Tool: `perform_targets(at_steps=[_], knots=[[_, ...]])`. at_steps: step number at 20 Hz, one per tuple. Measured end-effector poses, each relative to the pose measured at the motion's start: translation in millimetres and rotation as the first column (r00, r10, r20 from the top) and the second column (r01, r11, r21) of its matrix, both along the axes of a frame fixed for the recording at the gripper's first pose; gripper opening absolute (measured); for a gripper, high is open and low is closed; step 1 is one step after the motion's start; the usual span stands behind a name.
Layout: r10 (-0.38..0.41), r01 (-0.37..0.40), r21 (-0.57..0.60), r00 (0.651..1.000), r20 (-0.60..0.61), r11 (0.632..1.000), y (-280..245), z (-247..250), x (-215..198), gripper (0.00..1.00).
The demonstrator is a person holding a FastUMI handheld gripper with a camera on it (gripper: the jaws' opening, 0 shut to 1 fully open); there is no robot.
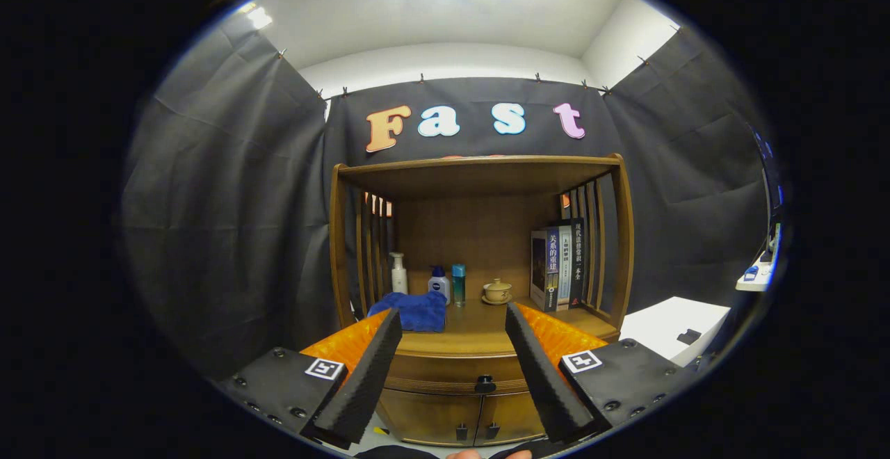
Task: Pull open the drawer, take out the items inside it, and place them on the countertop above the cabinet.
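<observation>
My gripper is spread wide, holding nothing, both fingers hanging in the air short of the cabinet. Between the fingers, and a little below their tips, sits the drawer knob, dark, small, centred on the drawer front.

Task status: nothing done yet, as I judge it. The drawer looks fully shut, its front flush under the countertop edge, no gap that I can see. Contents are hidden, so I can't say what's inside. Left to do: close on the knob, pull, lift the items out, set them up top.

The drawer itself is a wide shallow wooden band with grooved trim, same brown as the rest of the cabinet. Below it are two small doors with dark pulls, side by side.

Above the drawer is the countertop, already partly occupied. A blue cloth is bunched at the front left, by my left fingertip. Behind it at the back stand a white pump bottle, a white-and-blue bottle and a teal bottle in a row. Right of those is a small lidded cup on a saucer. Upright books stand at the right end against the slats. The bare stretch in the middle front looks like the likeliest landing spot.
</observation>
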State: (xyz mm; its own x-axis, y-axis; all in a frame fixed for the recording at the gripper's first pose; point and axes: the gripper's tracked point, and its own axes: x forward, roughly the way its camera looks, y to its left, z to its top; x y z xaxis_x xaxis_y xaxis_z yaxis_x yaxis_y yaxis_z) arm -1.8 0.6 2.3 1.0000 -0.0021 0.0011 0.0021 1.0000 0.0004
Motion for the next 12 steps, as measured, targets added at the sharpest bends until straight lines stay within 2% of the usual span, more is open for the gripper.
perform_targets(at_steps=[12], knots=[[0.003,-0.003,0.000,1.000,-0.007,1.000,1.1,-2.1,0.5,0.98]])
